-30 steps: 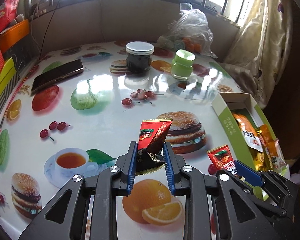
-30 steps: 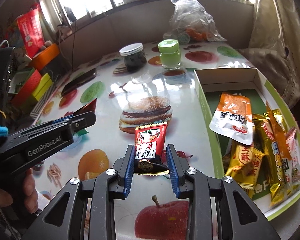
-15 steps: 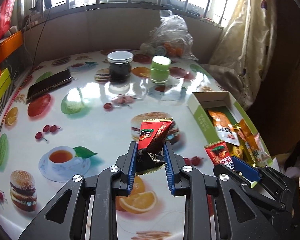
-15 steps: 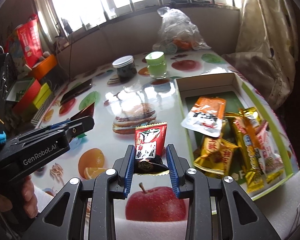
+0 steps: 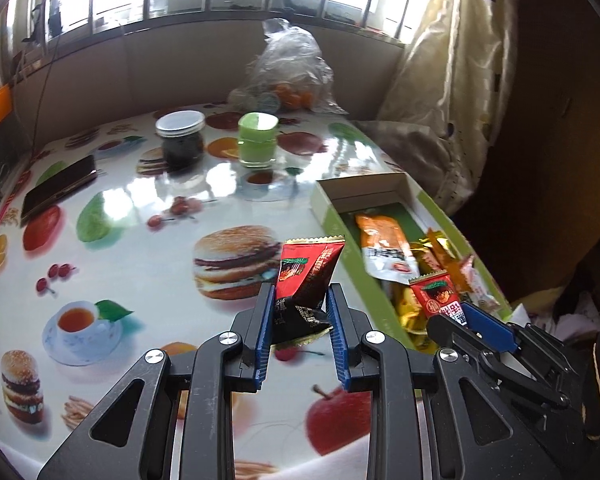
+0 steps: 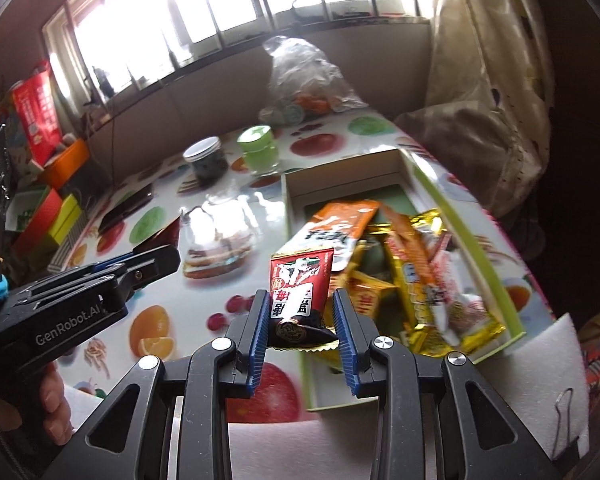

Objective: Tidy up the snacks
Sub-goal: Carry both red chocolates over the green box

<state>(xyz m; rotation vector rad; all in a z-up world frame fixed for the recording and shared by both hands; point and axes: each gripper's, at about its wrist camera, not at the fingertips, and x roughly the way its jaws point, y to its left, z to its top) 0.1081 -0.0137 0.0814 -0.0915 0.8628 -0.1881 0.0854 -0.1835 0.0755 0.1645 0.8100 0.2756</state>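
Note:
My left gripper (image 5: 300, 300) is shut on a red and black snack packet (image 5: 306, 280), held above the table just left of the green snack box (image 5: 332, 216). My right gripper (image 6: 302, 308) is shut on a second red packet with a white label (image 6: 298, 292), held over the box's near left wall (image 6: 294, 232). Inside the box lie an orange pouch (image 6: 336, 232) and several gold and orange packets (image 6: 416, 280). In the left wrist view the right gripper (image 5: 460, 316) shows at lower right with its packet (image 5: 440, 298) over the box.
On the fruit-print tablecloth (image 5: 140, 240) stand a dark jar with a white lid (image 5: 180, 140) and a green jar (image 5: 257, 140); a phone (image 5: 58, 192) lies at the left. A clear bag of oranges (image 5: 290, 76) sits at the back, a curtain (image 5: 452, 80) at the right.
Both grippers have carried their packets to the right toward the box and slightly up. The right packet now hangs over the box's edge. Neither grip has altered.

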